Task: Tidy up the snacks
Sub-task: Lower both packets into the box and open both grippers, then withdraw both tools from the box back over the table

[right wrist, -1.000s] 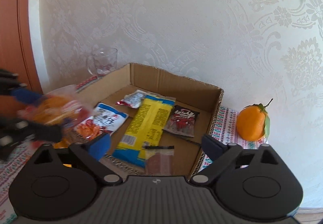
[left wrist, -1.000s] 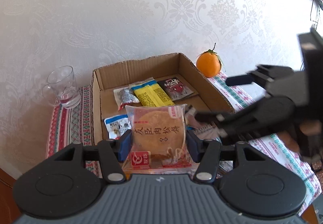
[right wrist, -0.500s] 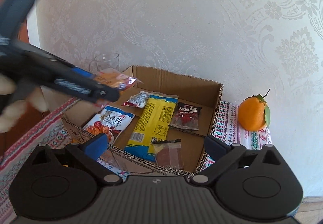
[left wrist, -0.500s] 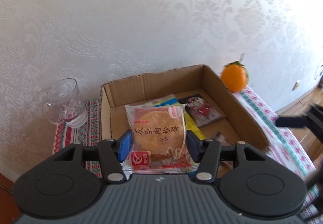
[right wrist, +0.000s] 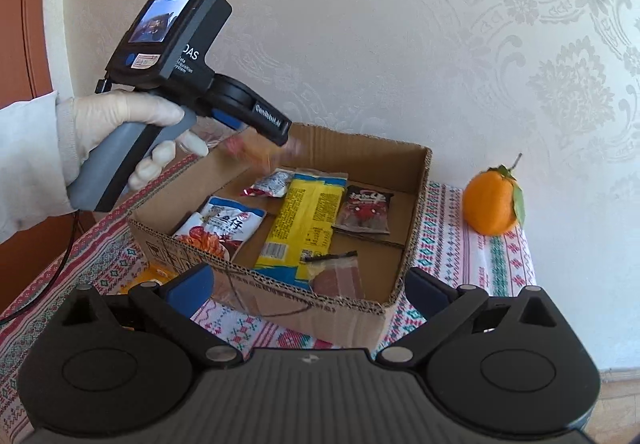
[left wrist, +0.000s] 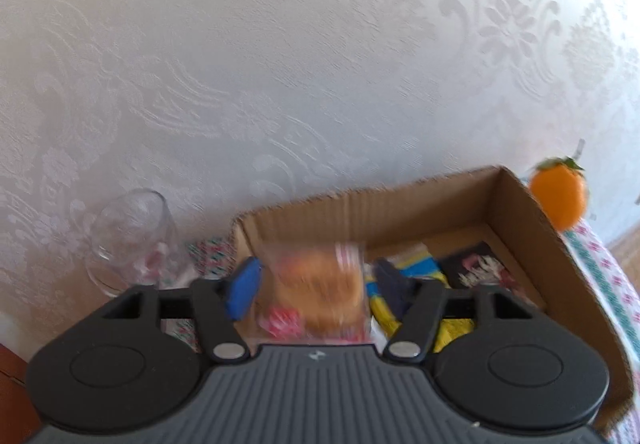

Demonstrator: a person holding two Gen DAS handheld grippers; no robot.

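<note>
The cardboard box (left wrist: 516, 212) holds several snack packets. My left gripper (left wrist: 320, 284) hangs over its back left part, and its jaws are opening. Between them a clear packet with a round golden cake (left wrist: 316, 288) is blurred, with gaps to both pads. From the right wrist view the same cake packet (right wrist: 256, 152) shows as a smear under the left tool, which a gloved hand (right wrist: 120, 116) holds. My right gripper (right wrist: 308, 284) stands open and bare before the box's front wall (right wrist: 280, 304).
In the box lie a yellow packet (right wrist: 308, 224), a dark red one (right wrist: 366, 210), a white-blue one (right wrist: 224, 224) and a brown clear one (right wrist: 338, 276). An orange (right wrist: 492, 204) sits right of the box, a glass (left wrist: 128, 240) left of it by the wall.
The left gripper has travelled forward over the box and spread its jaws, so the cake packet has come loose and blurred. The right gripper has hardly moved.
</note>
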